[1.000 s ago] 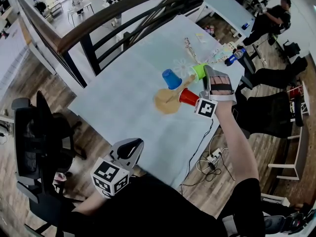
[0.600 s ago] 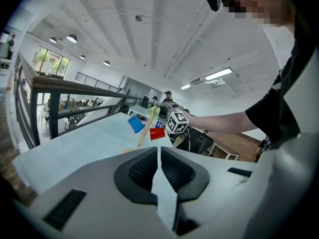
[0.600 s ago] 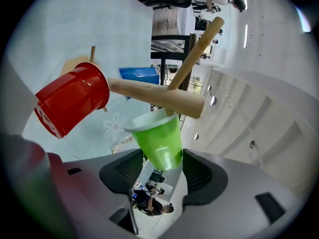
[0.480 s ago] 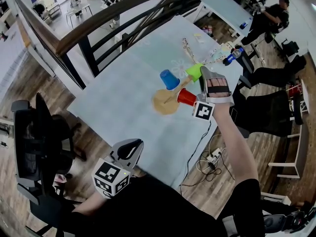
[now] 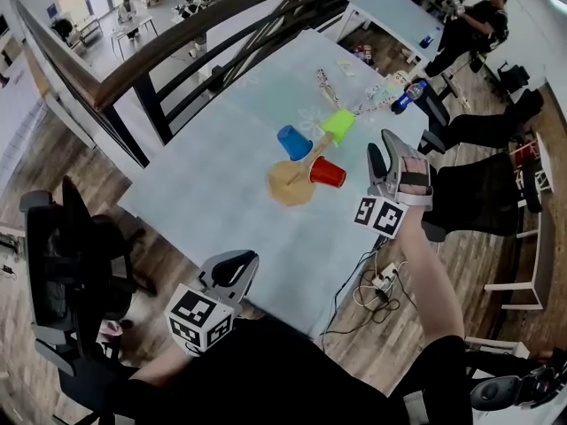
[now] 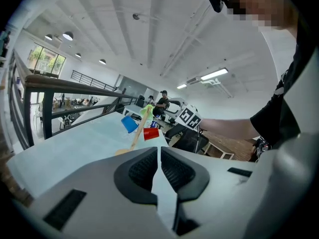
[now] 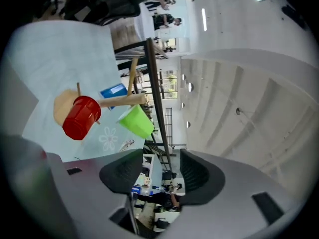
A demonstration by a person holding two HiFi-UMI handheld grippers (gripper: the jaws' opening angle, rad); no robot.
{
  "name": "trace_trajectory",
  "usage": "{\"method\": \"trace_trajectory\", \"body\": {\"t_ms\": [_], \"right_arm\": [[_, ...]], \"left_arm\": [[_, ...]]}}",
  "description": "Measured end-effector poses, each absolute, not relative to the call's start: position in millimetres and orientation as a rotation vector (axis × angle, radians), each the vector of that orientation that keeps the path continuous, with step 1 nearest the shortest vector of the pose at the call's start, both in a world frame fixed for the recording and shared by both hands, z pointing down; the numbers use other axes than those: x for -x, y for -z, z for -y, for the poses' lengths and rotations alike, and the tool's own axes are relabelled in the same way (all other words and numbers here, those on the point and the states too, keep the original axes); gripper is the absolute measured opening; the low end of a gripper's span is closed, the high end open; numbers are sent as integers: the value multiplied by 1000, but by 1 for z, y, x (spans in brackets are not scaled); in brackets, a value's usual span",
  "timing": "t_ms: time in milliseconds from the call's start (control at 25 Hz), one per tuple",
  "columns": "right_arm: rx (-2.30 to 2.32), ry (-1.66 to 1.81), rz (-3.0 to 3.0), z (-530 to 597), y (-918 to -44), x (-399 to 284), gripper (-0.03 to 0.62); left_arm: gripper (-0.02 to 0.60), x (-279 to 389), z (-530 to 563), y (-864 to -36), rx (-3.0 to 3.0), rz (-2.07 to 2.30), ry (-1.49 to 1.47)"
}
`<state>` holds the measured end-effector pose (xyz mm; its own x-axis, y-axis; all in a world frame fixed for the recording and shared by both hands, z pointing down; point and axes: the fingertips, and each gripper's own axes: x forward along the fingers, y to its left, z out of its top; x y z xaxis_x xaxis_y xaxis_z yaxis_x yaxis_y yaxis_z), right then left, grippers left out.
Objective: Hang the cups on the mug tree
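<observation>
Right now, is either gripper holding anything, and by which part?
Nothing is held. The left gripper is shut on nothing; the right gripper is open and empty, clear of the red cup on the mug tree.

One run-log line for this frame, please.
mug tree: red cup, blue cup, green cup hung | right hand-held gripper: open, empty, apart from tree | left hand-held gripper: shut, empty

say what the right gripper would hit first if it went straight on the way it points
Likely nothing close. The right gripper has open, empty jaws framing only distant background. The red cup, green cup and mug tree sit to one side of that line, though depth is unclear.
</observation>
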<state>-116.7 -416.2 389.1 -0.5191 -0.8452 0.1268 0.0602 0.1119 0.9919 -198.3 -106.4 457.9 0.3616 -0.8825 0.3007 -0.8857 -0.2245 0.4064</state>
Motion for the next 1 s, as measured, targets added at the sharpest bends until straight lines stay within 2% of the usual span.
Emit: {"method": "trace_trajectory", "body": {"t_ms": [160,280,440,600,840,1000], "right_arm": [[-904,1170,1954,388,-371,87,250],[-882,646,2344,344,-380,75,236],[-768,-109,2674,274,-414,54,107],[-817,-345,2773,227,-423,37,61],[-830,-655,2835,189,-426,28,51],[-792,-746,2843,172,-430,24,51]], "left_arm": [[29,184,111,-455,-2154,1496,-21],[29,172,116,-450,-2189,1471,-29],[29,153,118,-445,-2226,1430,-48],[29,138,120,-442,-2249,1407,-72],[29,116,121,-438,-2287,1371,-113],[29,106,121,-435,-2307,1363,-135]]}}
